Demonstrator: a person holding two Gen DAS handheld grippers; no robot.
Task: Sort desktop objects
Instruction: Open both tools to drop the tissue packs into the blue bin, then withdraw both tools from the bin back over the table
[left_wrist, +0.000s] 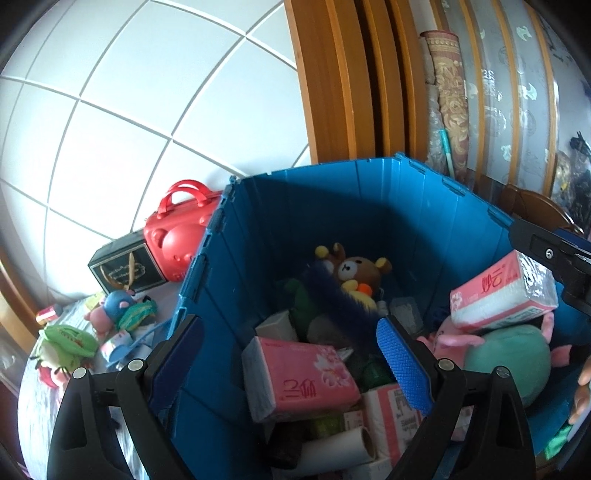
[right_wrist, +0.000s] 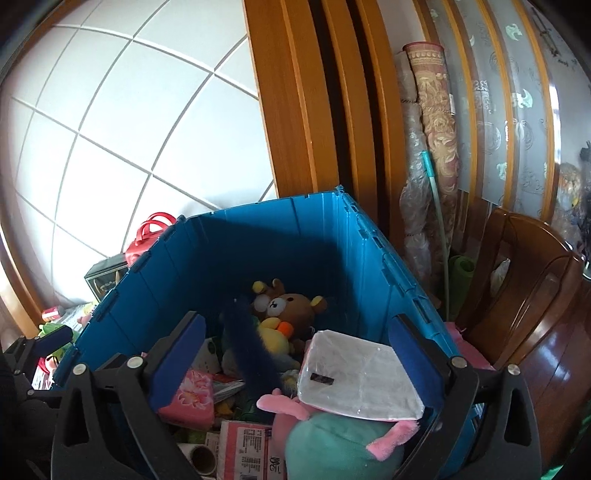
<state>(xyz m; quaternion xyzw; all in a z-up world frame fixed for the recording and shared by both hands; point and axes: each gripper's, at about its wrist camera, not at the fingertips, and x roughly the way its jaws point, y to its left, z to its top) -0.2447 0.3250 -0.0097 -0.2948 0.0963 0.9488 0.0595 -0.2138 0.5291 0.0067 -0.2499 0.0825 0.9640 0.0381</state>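
Note:
A blue plastic crate (left_wrist: 332, 206) (right_wrist: 280, 236) holds several items: a brown bear plush (left_wrist: 360, 271) (right_wrist: 291, 304), pink tissue packs (left_wrist: 306, 376) (right_wrist: 192, 395), a teal and pink plush (left_wrist: 506, 362) (right_wrist: 340, 443) and a dark blue fuzzy strip (left_wrist: 343, 299) (right_wrist: 251, 350). My left gripper (left_wrist: 291, 358) is open and empty above the crate's left wall. My right gripper (right_wrist: 295, 362) is open above the crate. A pink tissue pack (left_wrist: 502, 299) (right_wrist: 358, 376) rests on the teal plush against the right gripper's right finger (right_wrist: 413, 362), which also shows in the left wrist view (left_wrist: 554, 258).
On the table left of the crate lie a red case (left_wrist: 177, 236), a black gift box (left_wrist: 125, 267), small plush toys (left_wrist: 118, 306) and a green plush (left_wrist: 66, 343). A wooden door frame (right_wrist: 303, 129), a rolled mat (right_wrist: 436, 147) and a wooden chair (right_wrist: 524, 295) stand behind.

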